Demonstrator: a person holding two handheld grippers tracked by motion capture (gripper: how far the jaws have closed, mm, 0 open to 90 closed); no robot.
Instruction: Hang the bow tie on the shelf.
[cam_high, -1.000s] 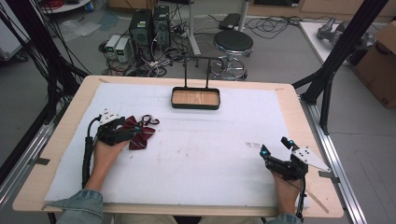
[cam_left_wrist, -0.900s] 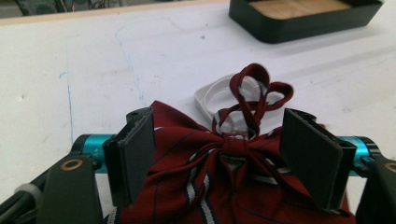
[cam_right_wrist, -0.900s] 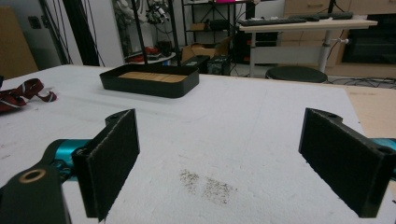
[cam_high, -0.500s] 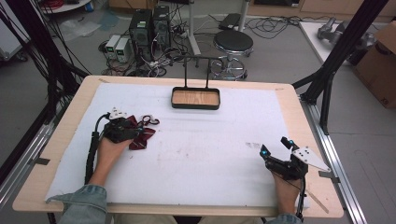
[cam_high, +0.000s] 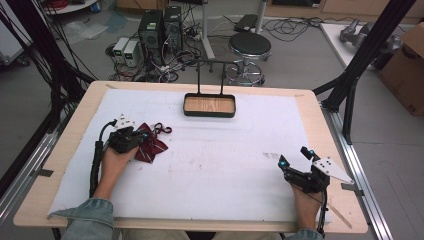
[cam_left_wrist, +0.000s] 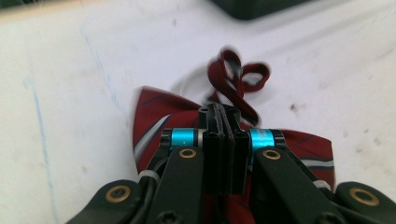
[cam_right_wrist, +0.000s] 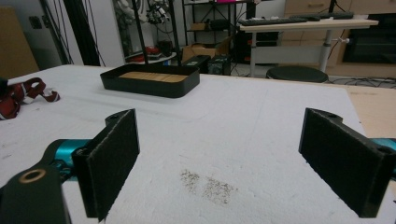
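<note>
The left gripper (cam_high: 137, 140) is sitting on the bow tie (cam_high: 152, 149), and its jaws have just been closing. In the left gripper view they are standing pressed together over the middle of the bow tie (cam_left_wrist: 154, 123), pinching the dark red striped cloth at its knot. One wing of the tie is spreading out to the left of the jaws and the other to the right, both lying flat on the white cloth (cam_high: 225, 165) covering the desk (cam_high: 75, 115). The tie's strap (cam_left_wrist: 238, 77) is curling in loops just beyond the jaw tips.

The right gripper (cam_high: 295, 160) is resting near the opposite side of the desk, well apart from the bow tie. Its jaws are standing wide open with nothing between them, only bare white cloth with a small grey smudge (cam_right_wrist: 208, 184) lying ahead between the two pads. Far ahead of these jaws and to their left, the black tray (cam_right_wrist: 149, 81) with a wooden bottom is sitting on the desk, and the bow tie (cam_right_wrist: 21, 95) is lying farther left still.
</note>
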